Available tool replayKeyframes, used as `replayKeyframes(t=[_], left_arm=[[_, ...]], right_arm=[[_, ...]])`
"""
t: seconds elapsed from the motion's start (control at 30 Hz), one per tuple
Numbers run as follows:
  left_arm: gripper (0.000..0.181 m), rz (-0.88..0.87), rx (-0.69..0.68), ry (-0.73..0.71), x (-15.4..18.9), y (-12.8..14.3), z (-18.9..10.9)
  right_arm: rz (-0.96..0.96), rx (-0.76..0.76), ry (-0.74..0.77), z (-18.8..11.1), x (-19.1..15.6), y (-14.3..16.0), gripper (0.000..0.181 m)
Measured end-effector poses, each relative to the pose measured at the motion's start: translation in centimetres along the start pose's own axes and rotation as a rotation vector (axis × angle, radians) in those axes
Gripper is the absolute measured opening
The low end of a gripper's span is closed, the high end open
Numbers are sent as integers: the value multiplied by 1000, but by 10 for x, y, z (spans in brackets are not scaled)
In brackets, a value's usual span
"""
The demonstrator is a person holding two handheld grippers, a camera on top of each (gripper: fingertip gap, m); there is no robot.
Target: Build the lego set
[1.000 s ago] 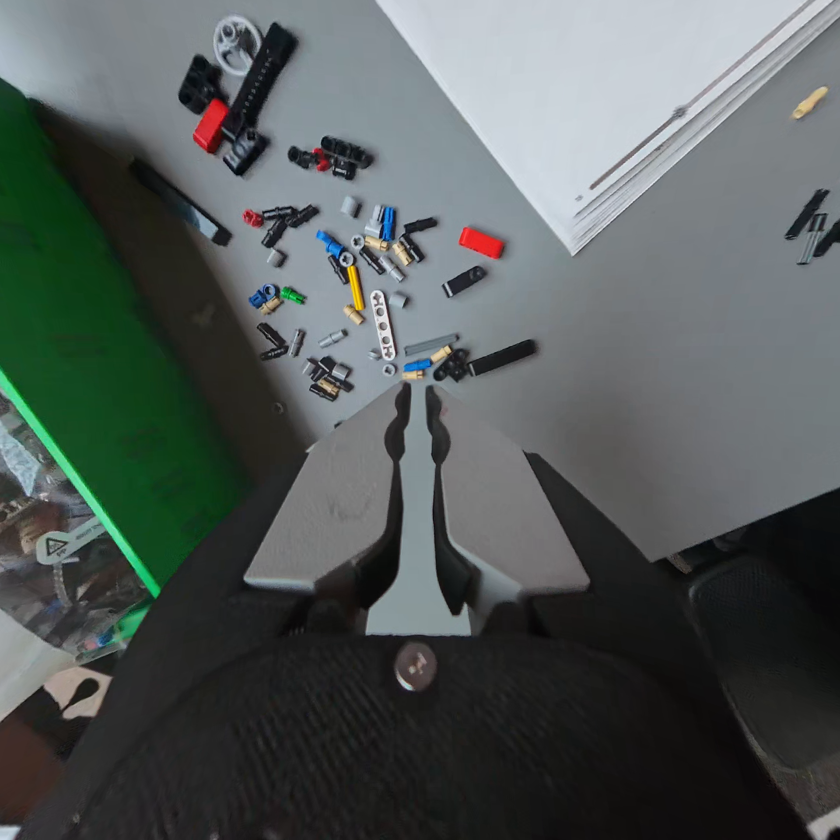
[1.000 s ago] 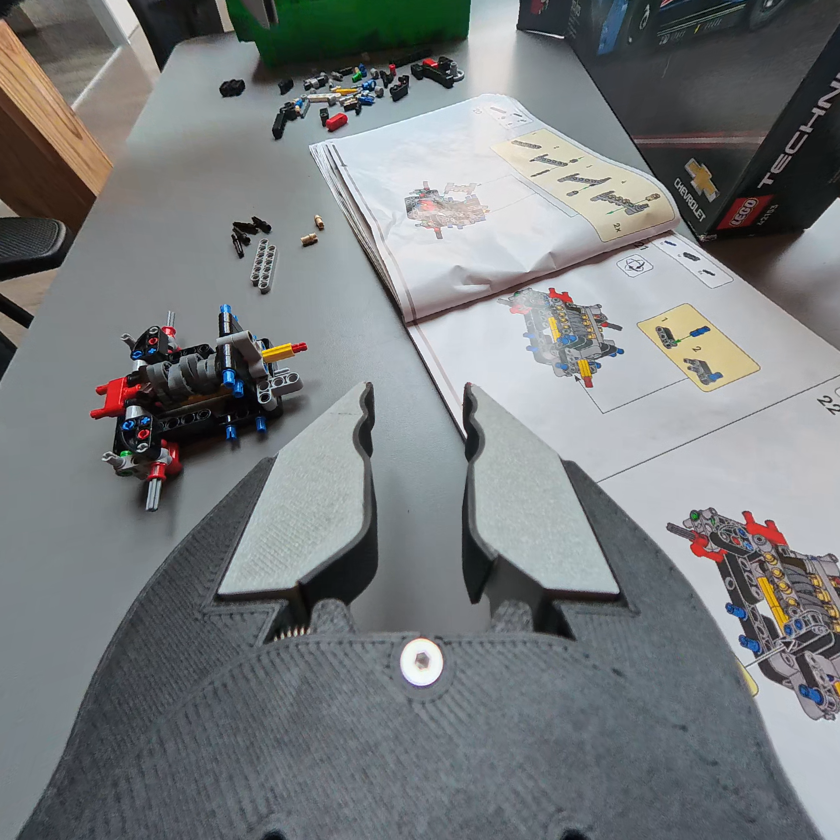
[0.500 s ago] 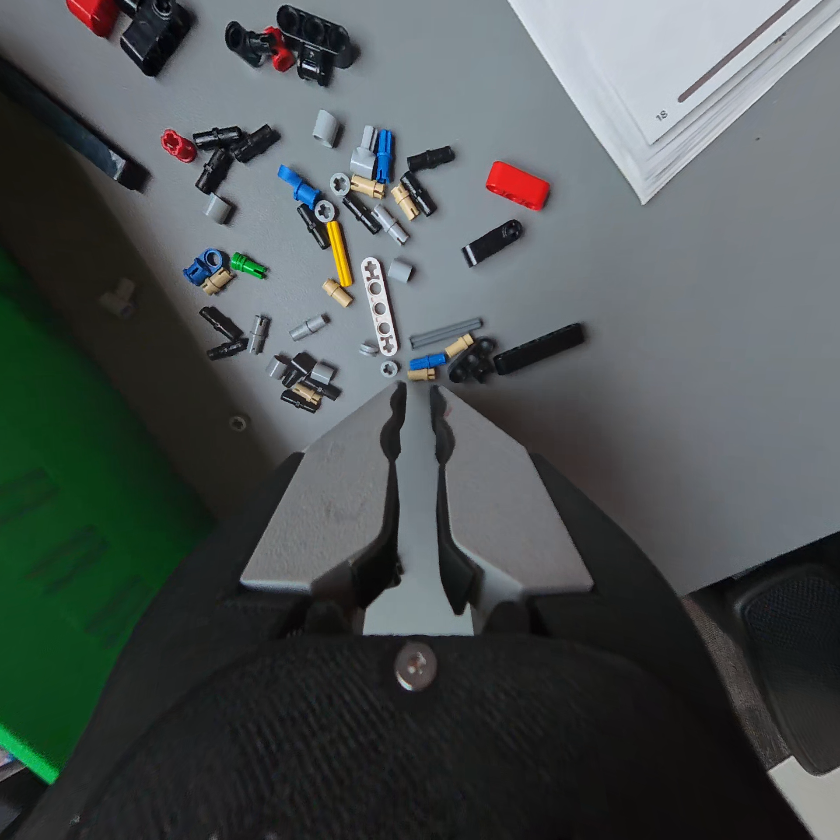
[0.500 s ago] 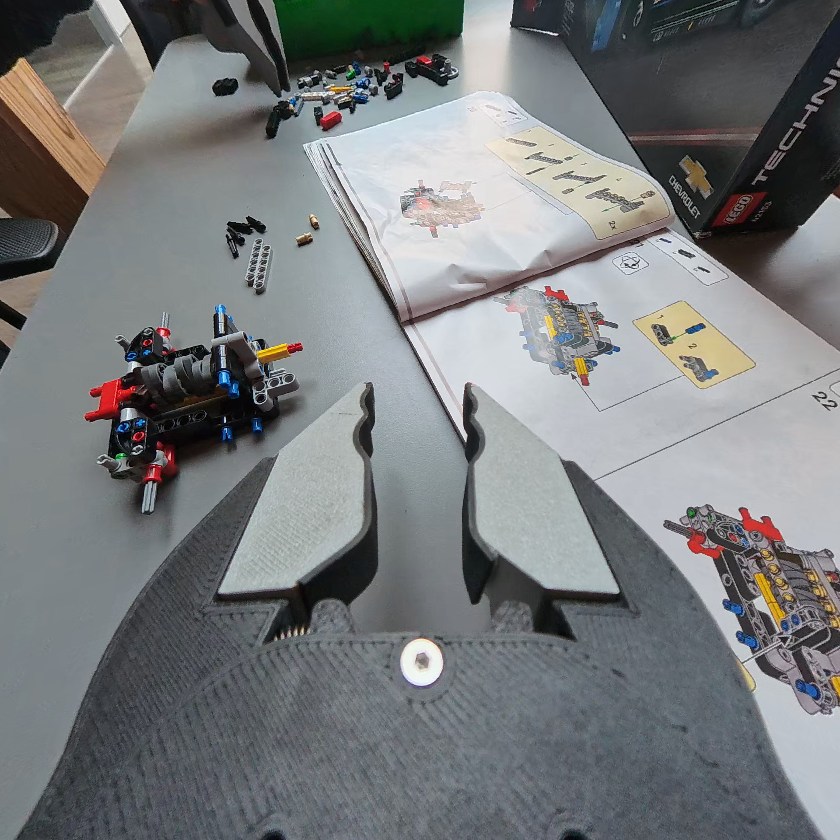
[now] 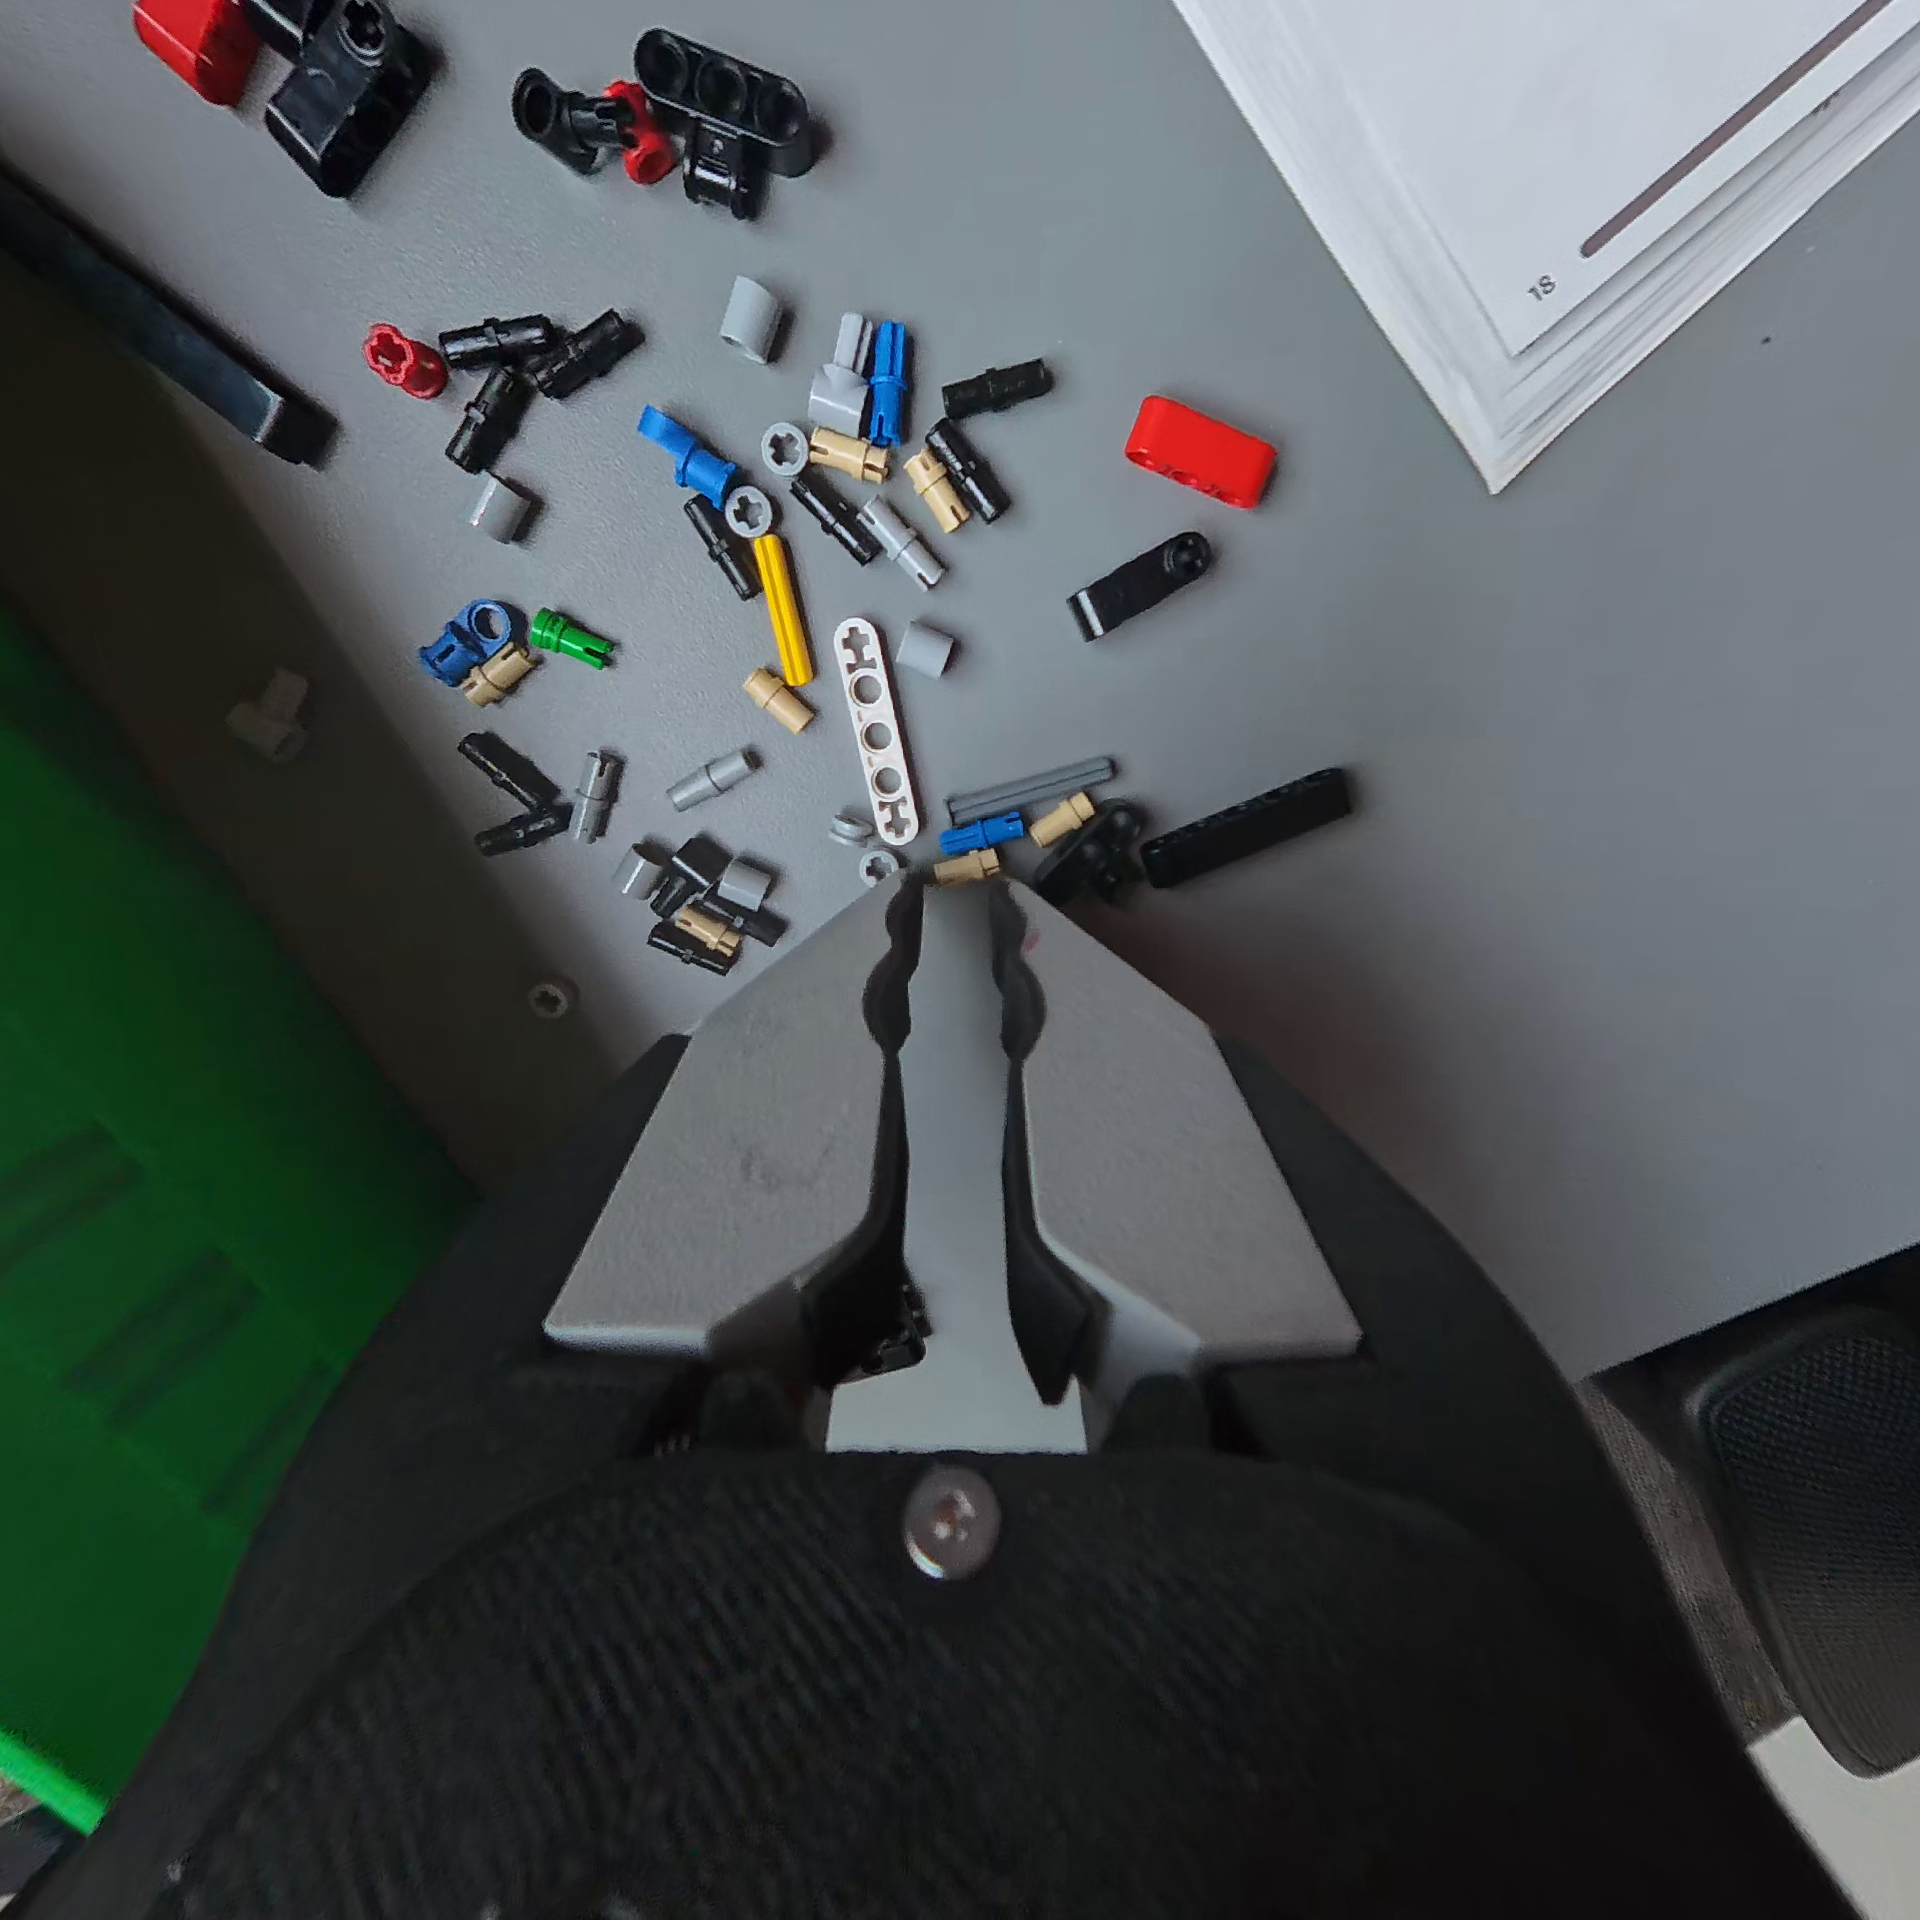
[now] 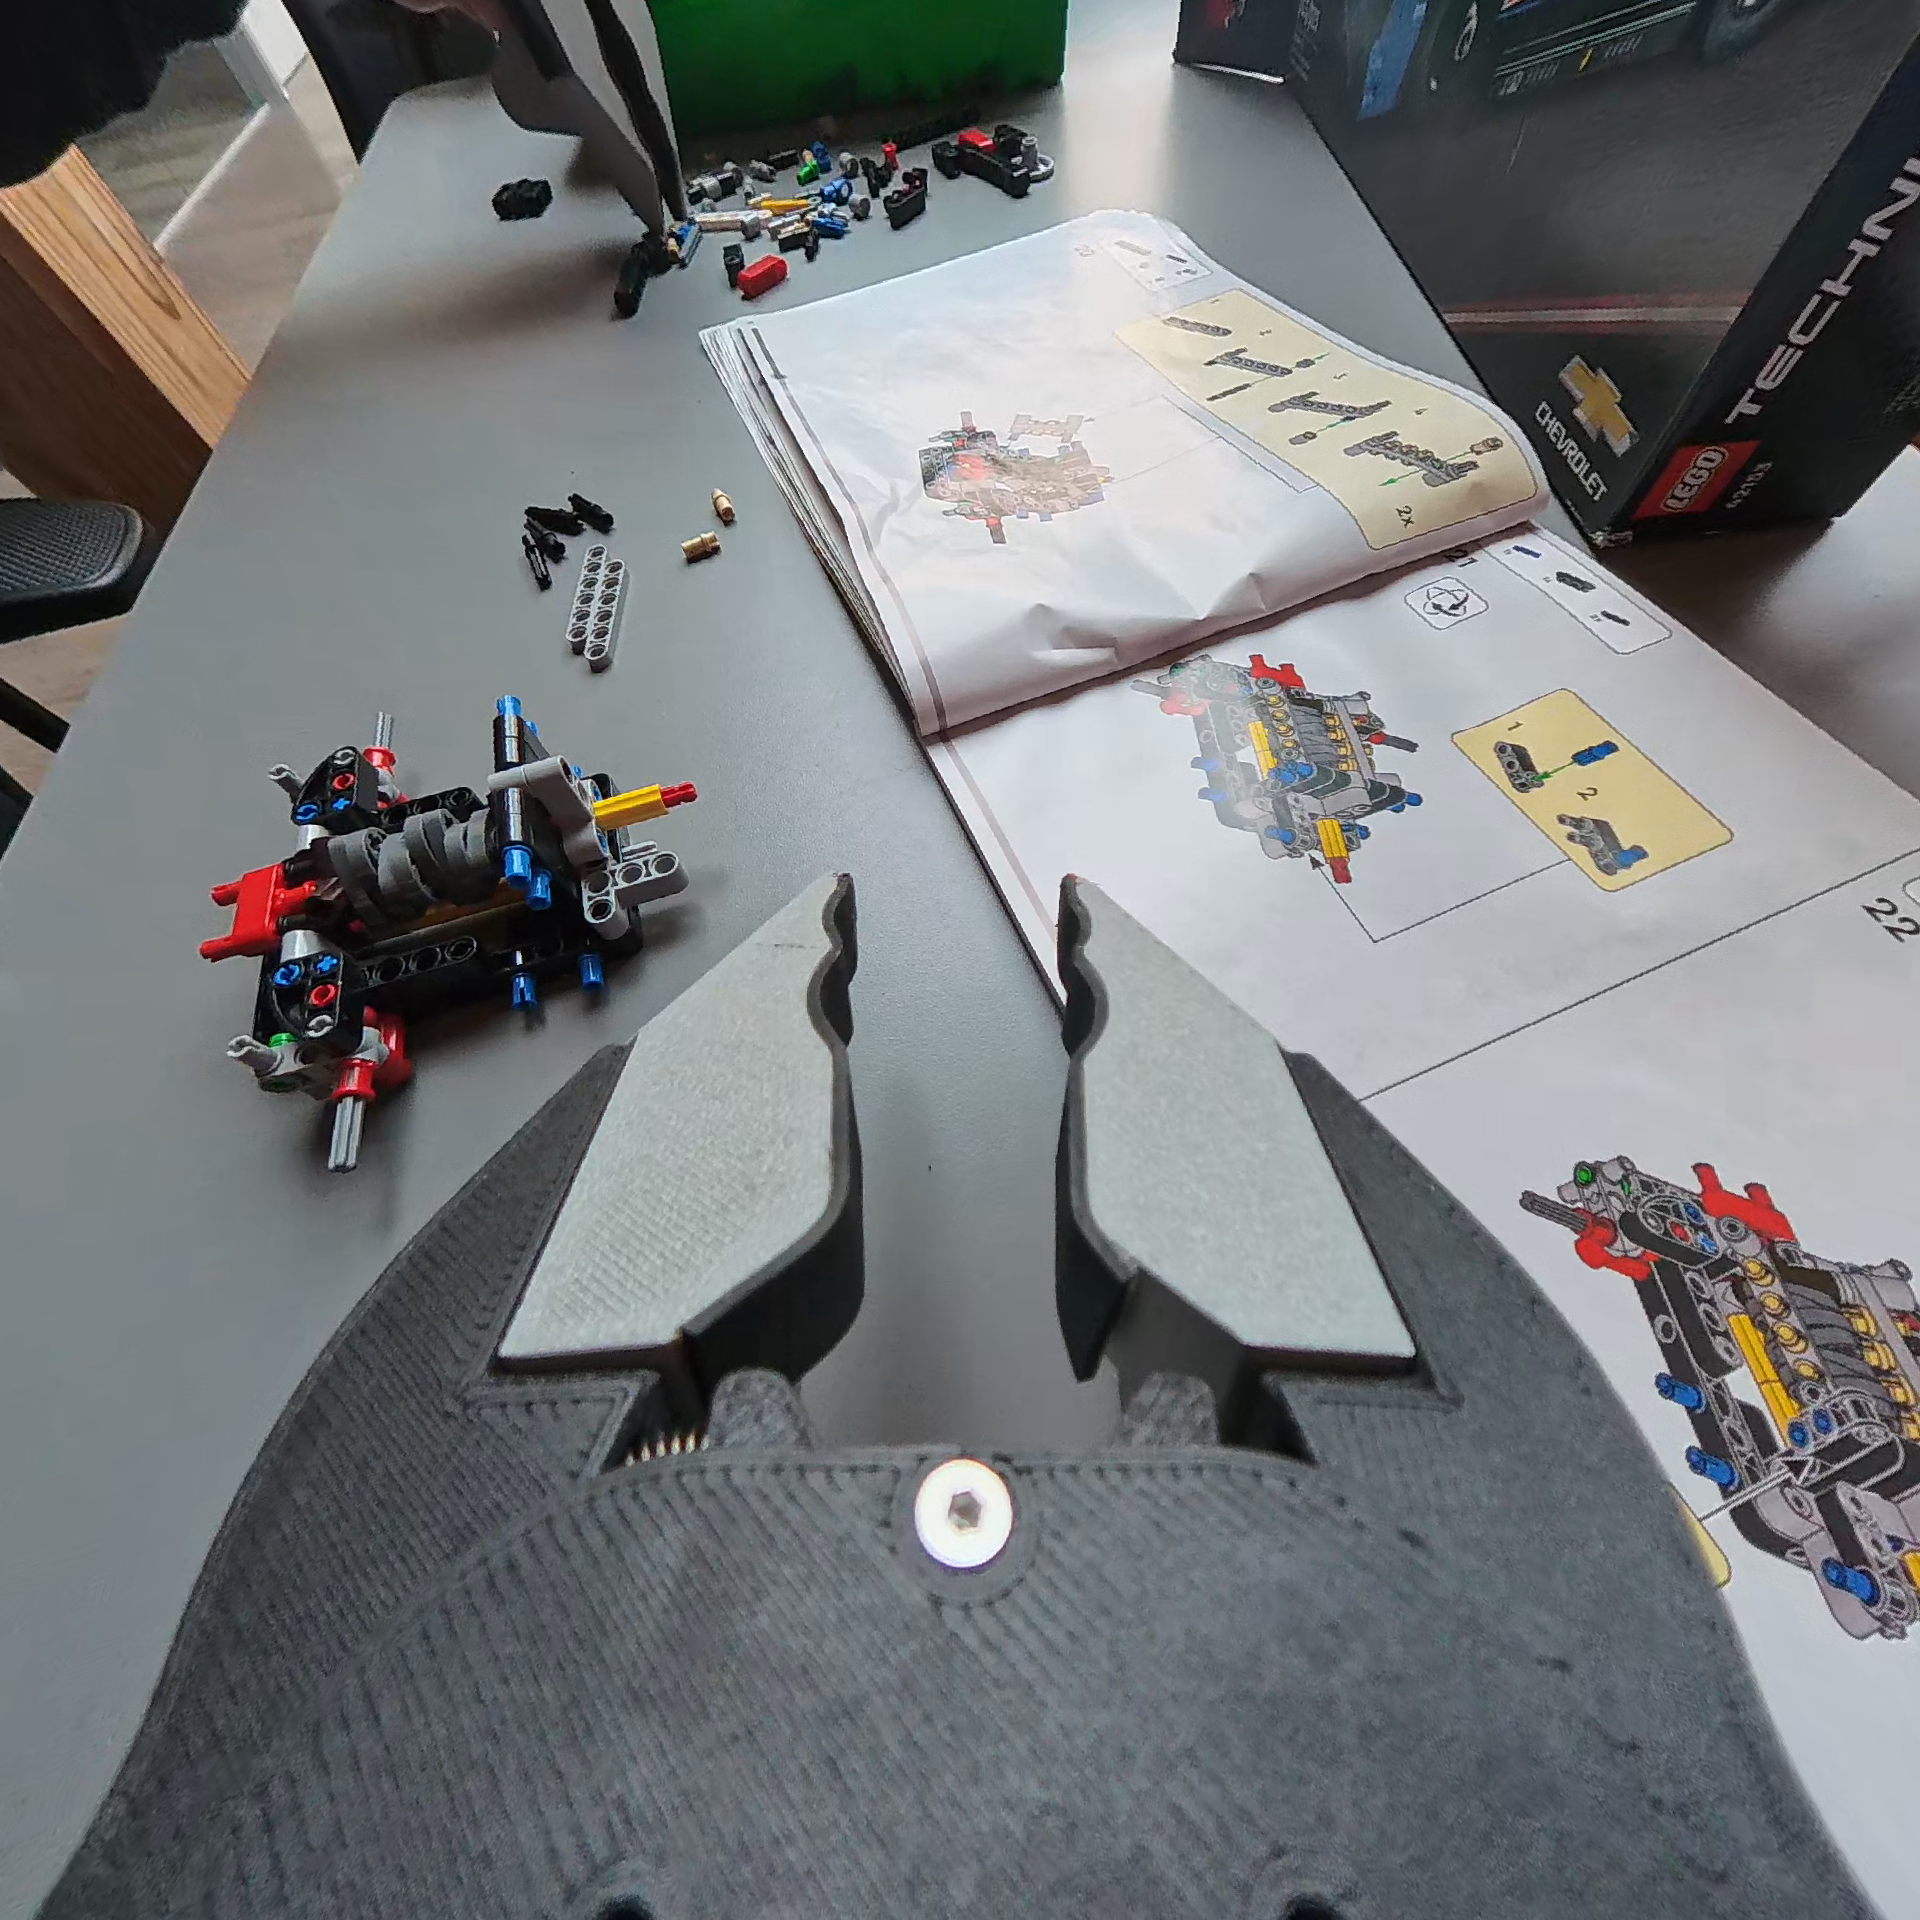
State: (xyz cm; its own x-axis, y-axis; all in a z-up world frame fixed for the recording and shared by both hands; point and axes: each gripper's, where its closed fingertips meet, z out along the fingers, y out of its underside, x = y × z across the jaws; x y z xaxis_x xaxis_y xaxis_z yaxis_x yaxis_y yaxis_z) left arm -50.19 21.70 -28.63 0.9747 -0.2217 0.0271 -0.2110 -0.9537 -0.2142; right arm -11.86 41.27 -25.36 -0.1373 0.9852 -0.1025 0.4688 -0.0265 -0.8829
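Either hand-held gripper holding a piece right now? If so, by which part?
No. The left hand-held gripper is open and empty, above the loose pieces; the right hand-held gripper is open and empty too.

My left claw [image 5: 954, 883] points steeply down at the surface [image 5: 1558, 831], its two fingers drawn close with only a narrow slot between the tips and nothing held in it. In the right wrist view it shows near the far left edge of the surface, tips almost touching down. My right claw [image 6: 958, 896] hangs low over the near part of the surface, fingers spread wide apart and empty.
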Motion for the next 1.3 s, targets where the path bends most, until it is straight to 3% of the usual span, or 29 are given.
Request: replayKeyframes(t=[0.57, 0.67, 0.77, 0.87, 0.97, 1.13, 1.3], left_arm=[[10, -13, 15, 5, 1, -1, -7], [9, 47, 108, 86, 31, -19, -23], [9, 250, 209, 162, 88, -49, -32], [9, 427, 250, 225, 145, -77, -21], [9, 551, 294, 245, 180, -103, -6], [10, 605, 247, 295, 196, -108, 22], [14, 599, 226, 288, 191, -105, 30]], right_arm=[[-3, -3, -3, 0, -1, 0, 34], [-6, -4, -1, 0, -1, 1, 34], [-5, -8, -3, 0, -1, 1, 34], [-7, -11, -2, 1, -1, 1, 34], [-10, -11, 3, 1, -1, 2, 34], [-11, -10, -3, 0, -2, 2, 33], [-13, -14, -11, 1, -4, 2, 33]])
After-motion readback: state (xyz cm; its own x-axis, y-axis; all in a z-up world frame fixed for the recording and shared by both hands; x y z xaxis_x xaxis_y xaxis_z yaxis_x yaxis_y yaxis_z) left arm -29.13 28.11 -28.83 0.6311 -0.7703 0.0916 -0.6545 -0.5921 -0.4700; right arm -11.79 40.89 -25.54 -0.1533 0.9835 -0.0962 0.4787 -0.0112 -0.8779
